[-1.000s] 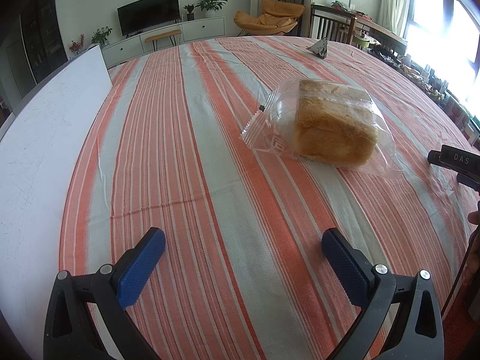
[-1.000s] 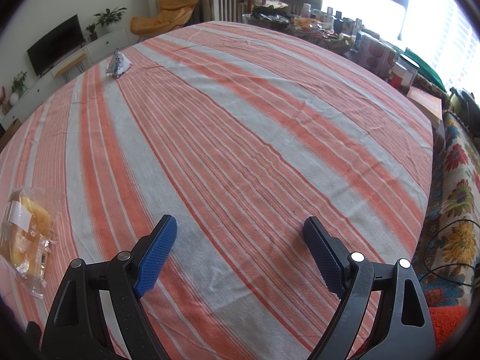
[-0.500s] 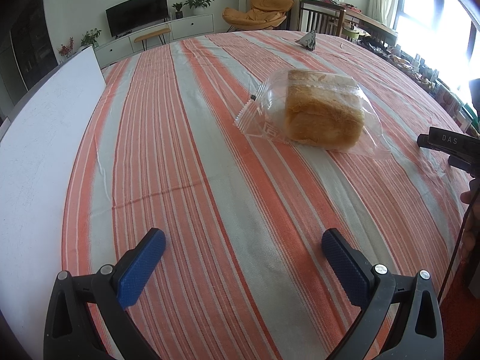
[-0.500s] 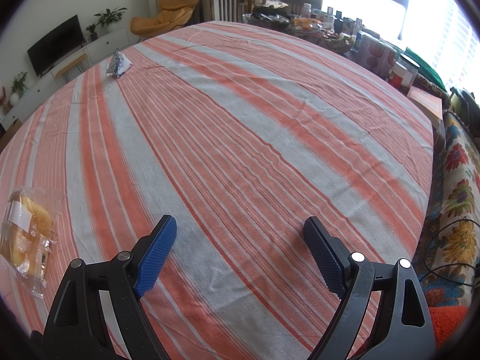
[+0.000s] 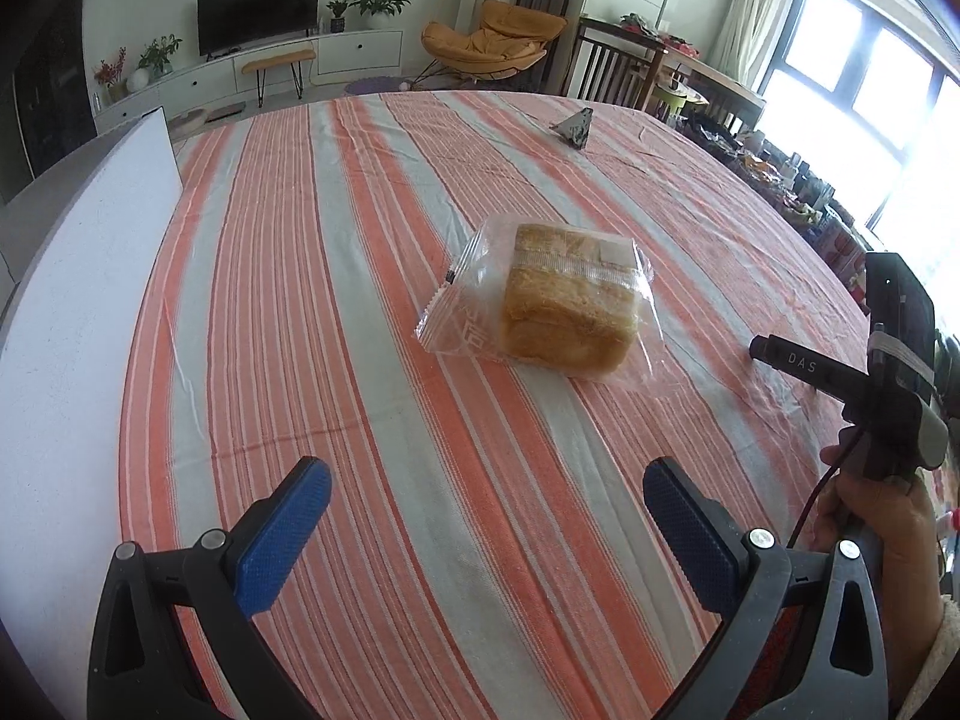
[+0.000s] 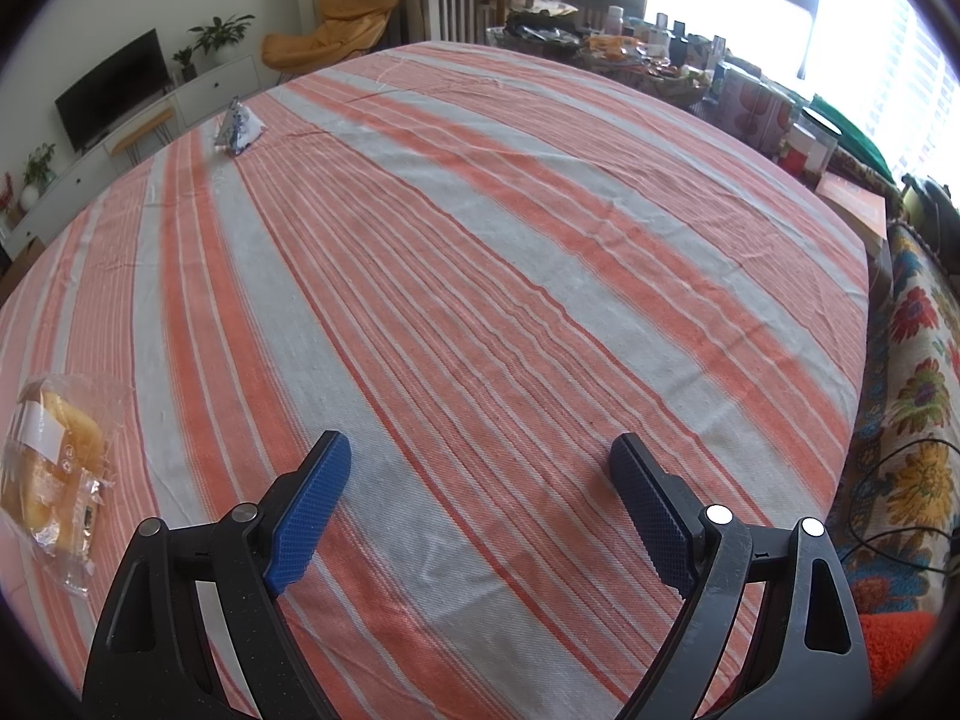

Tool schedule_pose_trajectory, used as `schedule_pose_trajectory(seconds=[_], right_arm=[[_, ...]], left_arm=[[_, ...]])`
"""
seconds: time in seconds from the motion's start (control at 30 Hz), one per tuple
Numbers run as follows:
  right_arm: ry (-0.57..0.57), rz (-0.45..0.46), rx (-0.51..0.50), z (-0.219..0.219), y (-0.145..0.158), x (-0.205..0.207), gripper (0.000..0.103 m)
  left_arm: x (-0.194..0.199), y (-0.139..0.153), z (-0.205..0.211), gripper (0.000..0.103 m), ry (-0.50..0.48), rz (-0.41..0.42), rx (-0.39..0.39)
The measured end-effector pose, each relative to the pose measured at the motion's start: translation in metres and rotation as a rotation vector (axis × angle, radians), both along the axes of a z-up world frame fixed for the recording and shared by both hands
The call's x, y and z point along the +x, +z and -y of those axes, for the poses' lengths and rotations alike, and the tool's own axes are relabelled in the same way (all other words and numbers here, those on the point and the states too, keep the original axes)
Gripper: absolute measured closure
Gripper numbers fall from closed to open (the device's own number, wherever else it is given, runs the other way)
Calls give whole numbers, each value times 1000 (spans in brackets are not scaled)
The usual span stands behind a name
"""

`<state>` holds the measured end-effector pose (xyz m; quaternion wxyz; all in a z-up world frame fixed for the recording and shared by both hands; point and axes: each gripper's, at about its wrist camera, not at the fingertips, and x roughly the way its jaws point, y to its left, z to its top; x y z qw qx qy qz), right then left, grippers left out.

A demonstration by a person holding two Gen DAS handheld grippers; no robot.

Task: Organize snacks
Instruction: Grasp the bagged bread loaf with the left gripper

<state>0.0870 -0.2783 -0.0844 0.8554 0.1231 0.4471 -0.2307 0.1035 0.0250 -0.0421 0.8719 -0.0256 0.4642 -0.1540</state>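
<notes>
A loaf of bread in a clear plastic bag (image 5: 564, 306) lies on the striped tablecloth, ahead of my left gripper (image 5: 486, 477) and slightly right of it. That gripper is open with nothing between its blue pads. The same bagged bread (image 6: 51, 468) shows at the far left edge of the right wrist view. A small triangular packet (image 5: 573, 127) sits far back on the table, also seen as the triangular packet (image 6: 237, 129). My right gripper (image 6: 480, 450) is open over bare cloth, empty. The right gripper's body (image 5: 864, 378) and a hand appear at the left view's right edge.
A white board (image 5: 78, 276) covers the table's left side. The table edge (image 6: 864, 276) drops off at the right, beside a floral sofa cover. Cluttered bottles and boxes (image 6: 750, 102) stand beyond the far right edge. Chairs and a TV unit lie beyond the table.
My left gripper has pulled back and tilted up, so the bread sits farther off and more central. The right gripper has stayed still. Both remain open.
</notes>
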Motion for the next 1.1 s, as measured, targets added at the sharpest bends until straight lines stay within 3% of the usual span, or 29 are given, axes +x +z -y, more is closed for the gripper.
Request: schedule_pose_trajectory(seconds=[0.17,0.27,0.4,0.5,0.57,0.63,0.73,0.9,1.03,1.1], right_arm=[[0,0,0,0,0,0,12],[1,0,0,0,0,0,12],[2,1,0,0,0,0,12],[2,1,1,1,0,0,11],[3,2,0,0,0,0,11],[3,2,0,-2,0,0,11],[3,2,0,-1,0,0,11],[5,1,0,-3,1,1,10],[5,2,0,-3,1,1,10],[5,2,0,-3,1,1,10]], left_arm=[[27,24,11,0,-41,-14,-93],[54,31,37,0,-112,-50,-109],[85,29,88,0,-265,-46,46],[103,3,113,0,-316,-85,169],[110,-13,121,0,-290,-35,289],[121,-36,121,0,-266,-92,340],[133,-50,103,0,-180,-80,246],[127,-55,102,1,-132,-29,271],[122,-46,88,18,-43,18,273],[123,-39,77,22,0,25,258]])
